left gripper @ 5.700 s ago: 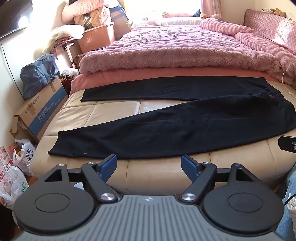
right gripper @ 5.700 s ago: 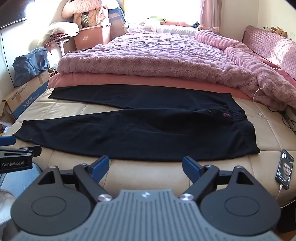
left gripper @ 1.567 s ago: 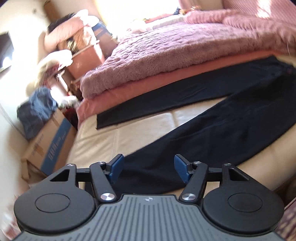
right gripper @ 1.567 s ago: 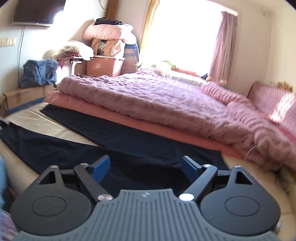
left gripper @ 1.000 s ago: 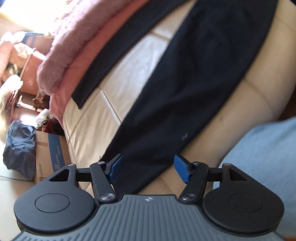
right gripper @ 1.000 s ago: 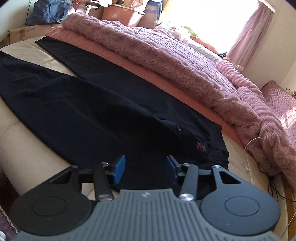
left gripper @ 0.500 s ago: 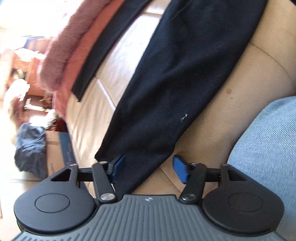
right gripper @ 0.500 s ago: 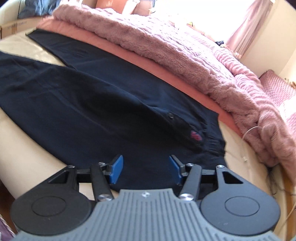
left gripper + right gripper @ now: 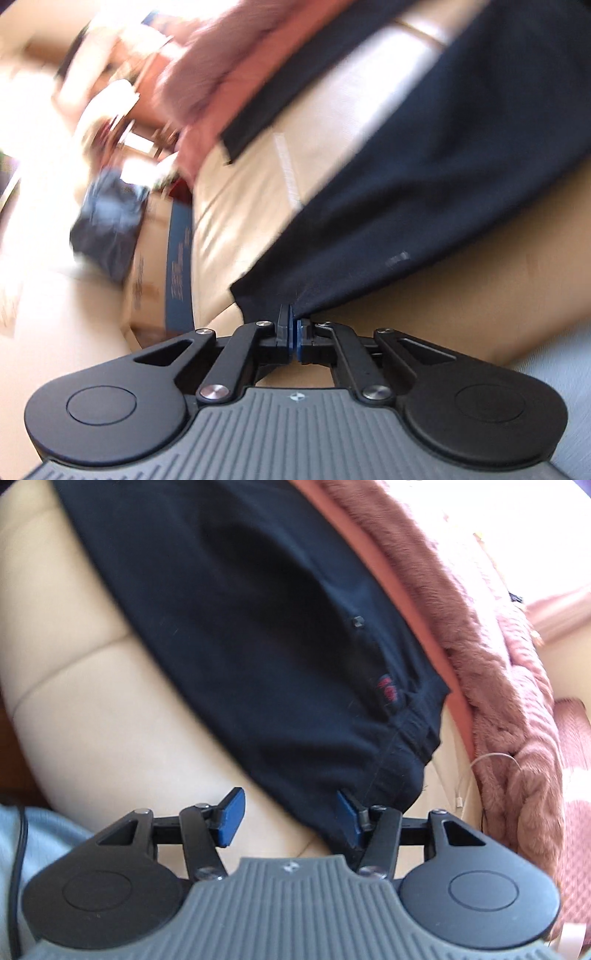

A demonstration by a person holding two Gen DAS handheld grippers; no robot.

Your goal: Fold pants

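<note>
Our left gripper (image 9: 292, 334) is clamped on the hem of the pants (image 9: 461, 155), which lie spread across the beige cushion (image 9: 461, 288). Our right gripper (image 9: 290, 821) has its fingers apart at the waistband corner, the cloth lying against the right finger (image 9: 347, 818). A pink blanket (image 9: 491, 657) lies just beyond.

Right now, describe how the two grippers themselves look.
Both match: the left gripper and right gripper have blue finger pads on black linkage arms with silver pivot screws, two round black discs, and a ribbed grey body bearing a small white emblem.
</note>
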